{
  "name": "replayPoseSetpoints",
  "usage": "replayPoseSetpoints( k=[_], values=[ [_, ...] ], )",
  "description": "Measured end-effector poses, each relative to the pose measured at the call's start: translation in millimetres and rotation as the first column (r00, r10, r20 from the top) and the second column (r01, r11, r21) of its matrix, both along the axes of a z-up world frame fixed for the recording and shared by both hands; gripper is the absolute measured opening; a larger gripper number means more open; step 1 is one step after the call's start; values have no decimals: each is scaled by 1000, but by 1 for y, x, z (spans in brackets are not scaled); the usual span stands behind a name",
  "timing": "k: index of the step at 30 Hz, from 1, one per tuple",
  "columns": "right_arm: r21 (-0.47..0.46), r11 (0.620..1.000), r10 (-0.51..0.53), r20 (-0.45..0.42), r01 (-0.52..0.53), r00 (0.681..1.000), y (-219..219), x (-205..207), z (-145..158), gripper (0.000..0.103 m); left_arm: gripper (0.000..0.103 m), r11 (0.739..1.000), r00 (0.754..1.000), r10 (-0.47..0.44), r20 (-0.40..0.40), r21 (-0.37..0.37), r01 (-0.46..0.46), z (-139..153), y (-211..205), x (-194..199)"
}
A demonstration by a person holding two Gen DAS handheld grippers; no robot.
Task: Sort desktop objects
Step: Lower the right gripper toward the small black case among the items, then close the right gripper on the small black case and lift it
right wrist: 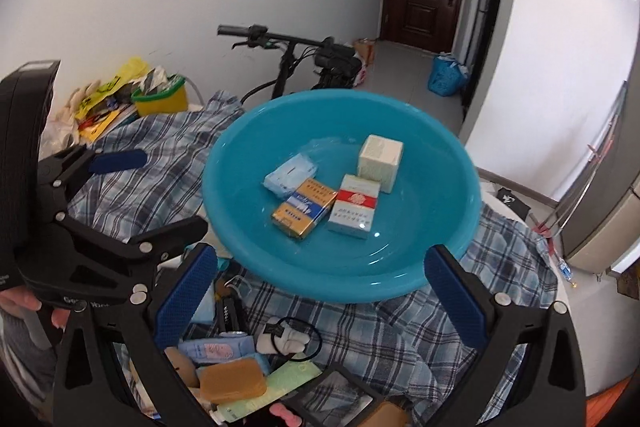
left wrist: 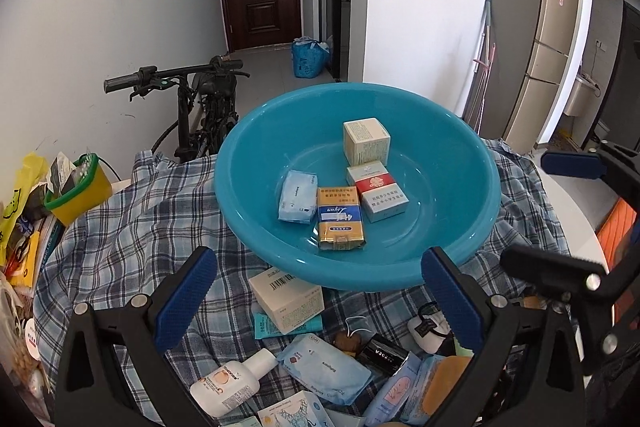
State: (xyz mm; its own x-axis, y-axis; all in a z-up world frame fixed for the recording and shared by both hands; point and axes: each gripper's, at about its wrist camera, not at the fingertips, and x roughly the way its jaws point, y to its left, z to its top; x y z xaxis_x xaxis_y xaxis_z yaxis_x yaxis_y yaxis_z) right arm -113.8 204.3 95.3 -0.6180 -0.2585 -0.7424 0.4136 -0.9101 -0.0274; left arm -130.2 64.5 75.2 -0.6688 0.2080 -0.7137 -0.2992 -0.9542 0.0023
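Note:
A blue basin (left wrist: 256,155) (right wrist: 460,163) stands on a plaid cloth (left wrist: 132,223). In it lie a cream box (left wrist: 366,141) (right wrist: 380,157), a red and white pack (left wrist: 378,193) (right wrist: 354,207), a gold and blue pack (left wrist: 340,217) (right wrist: 304,207) and a pale blue tissue pack (left wrist: 298,197) (right wrist: 290,173). My left gripper (left wrist: 320,301) is open and empty, above a heap of small items: a white box (left wrist: 286,293), a white bottle (left wrist: 232,381), blue packets (left wrist: 324,367). My right gripper (right wrist: 320,301) is open and empty, above an orange soap bar (right wrist: 232,381) and a hair tie (right wrist: 296,339).
A yellow tub with a green rim (left wrist: 78,189) (right wrist: 162,97) and clutter sit at the table's left. A bicycle (left wrist: 200,107) (right wrist: 296,67) leans behind the table. A fridge (left wrist: 536,39) stands right. A blue basket (left wrist: 310,57) sits in the hallway.

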Motion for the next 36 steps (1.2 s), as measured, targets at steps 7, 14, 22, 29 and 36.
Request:
replayPoseSetpoints(
  k=[7, 14, 22, 29, 36],
  values=[
    [62, 996, 54, 47, -57, 997, -12, -1, -19, 103, 103, 996, 998, -47, 45, -70, 50, -10, -3, -8],
    [89, 984, 146, 108, -156, 983, -18, 0, -31, 101, 103, 992, 993, -71, 95, -98, 80, -27, -15, -17],
    [84, 964, 227, 232, -252, 946, -46, -7, -64, 77, 92, 987, 990, -57, 129, -140, 75, -42, -21, -26],
    [84, 945, 284, 267, -316, 921, -68, 4, -79, 44, 65, 982, 987, -72, 142, -164, 96, -44, -17, -22],
    [91, 927, 309, 367, -365, 877, -91, 1, -116, 29, 65, 982, 992, -63, 113, -171, 81, -33, -18, -15]
  ],
)
